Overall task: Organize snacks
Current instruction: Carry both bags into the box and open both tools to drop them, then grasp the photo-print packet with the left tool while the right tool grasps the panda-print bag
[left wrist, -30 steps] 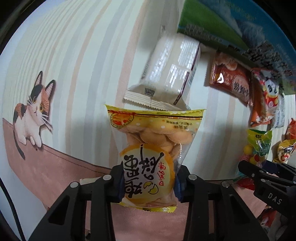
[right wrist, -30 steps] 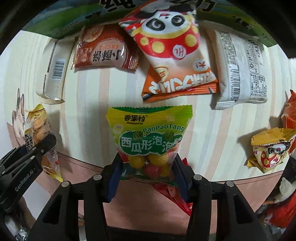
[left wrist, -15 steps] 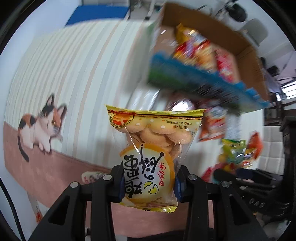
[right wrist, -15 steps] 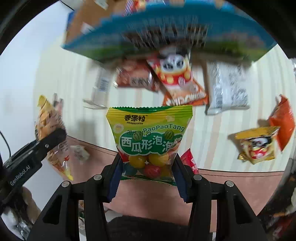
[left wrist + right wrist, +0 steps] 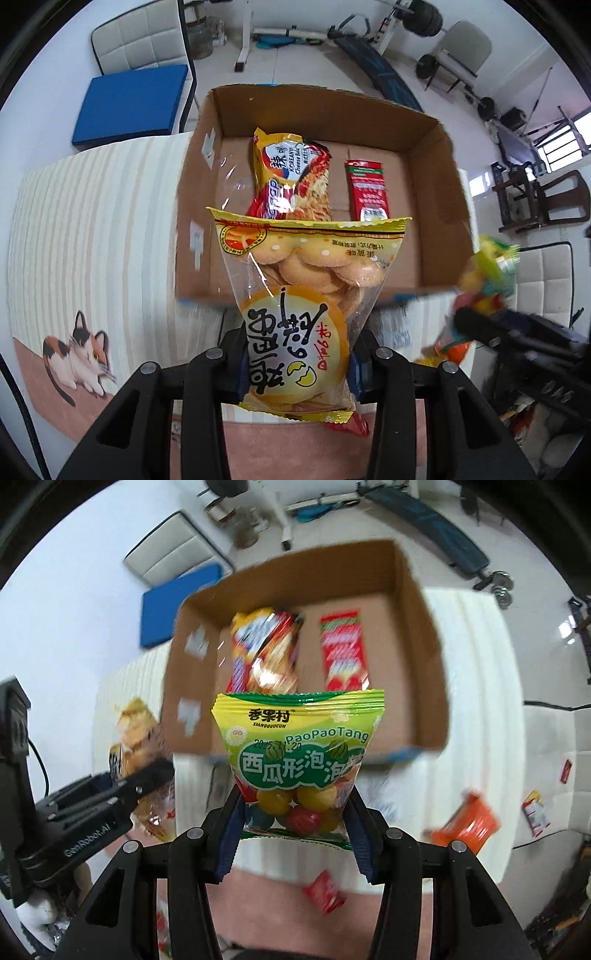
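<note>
My left gripper (image 5: 297,363) is shut on a yellow biscuit bag (image 5: 301,295) and holds it upright, above and in front of an open cardboard box (image 5: 439,206). My right gripper (image 5: 295,830) is shut on a green bubble-gum bag (image 5: 299,753) with coloured balls, held up before the same box (image 5: 424,672). Inside the box lie a yellow-red noodle packet (image 5: 291,173) and a red flat packet (image 5: 367,188). Each gripper shows in the other's view, the right one (image 5: 517,339) and the left one (image 5: 92,808), both blurred.
The box stands on a striped cloth (image 5: 92,236) with a cat picture (image 5: 79,354). An orange packet (image 5: 469,819) and a small red packet (image 5: 325,891) lie on the cloth. White chairs (image 5: 140,33), a blue cushion (image 5: 129,99) and gym gear (image 5: 369,48) stand beyond.
Both grippers rose and tilted up with their bags still held. The view went from the snacks on the cloth to looking over the box rim at the box's inside.
</note>
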Available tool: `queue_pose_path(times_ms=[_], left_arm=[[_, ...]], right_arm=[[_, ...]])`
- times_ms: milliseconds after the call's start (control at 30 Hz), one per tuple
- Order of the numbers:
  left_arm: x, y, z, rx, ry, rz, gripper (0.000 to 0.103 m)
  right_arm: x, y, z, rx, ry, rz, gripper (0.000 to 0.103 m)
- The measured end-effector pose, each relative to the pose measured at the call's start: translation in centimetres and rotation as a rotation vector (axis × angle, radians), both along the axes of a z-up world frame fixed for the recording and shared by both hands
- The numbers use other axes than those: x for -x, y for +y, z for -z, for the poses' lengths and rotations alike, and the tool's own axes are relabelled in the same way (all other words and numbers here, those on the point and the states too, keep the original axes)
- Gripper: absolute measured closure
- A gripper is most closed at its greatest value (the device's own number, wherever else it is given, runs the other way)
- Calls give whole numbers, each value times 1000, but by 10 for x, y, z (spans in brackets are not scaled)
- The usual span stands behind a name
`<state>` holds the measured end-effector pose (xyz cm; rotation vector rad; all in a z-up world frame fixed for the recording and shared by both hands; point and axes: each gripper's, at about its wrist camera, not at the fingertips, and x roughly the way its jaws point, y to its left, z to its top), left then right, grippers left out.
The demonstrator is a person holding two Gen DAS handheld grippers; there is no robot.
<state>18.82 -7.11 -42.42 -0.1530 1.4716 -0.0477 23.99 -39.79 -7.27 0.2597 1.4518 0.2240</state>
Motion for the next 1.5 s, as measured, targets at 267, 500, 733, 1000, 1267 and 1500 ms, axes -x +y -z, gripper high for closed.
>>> queue_pose_path(times_ms=[267,500,733,1000,1267,1500], left_arm=[[-57,17,55,-78,129,-26,66],[-74,23,88,-79,202,-32,65],[-77,24,90,-59,214,-52,46],[-73,24,66,-42,150,-51,13],[-53,12,3,-118,-96,-33,13],[8,37,-20,-71,-149,-106,13]], right_arm=[[-58,-23,39,103,67,34,49],[-64,-28,72,108,144,47,48],[-63,-30,78,102,188,48,20],[-60,-23,63,103,149,33,12],[-33,-5,26,81,30,-9,11],[22,16,27,11,54,-35,11]])
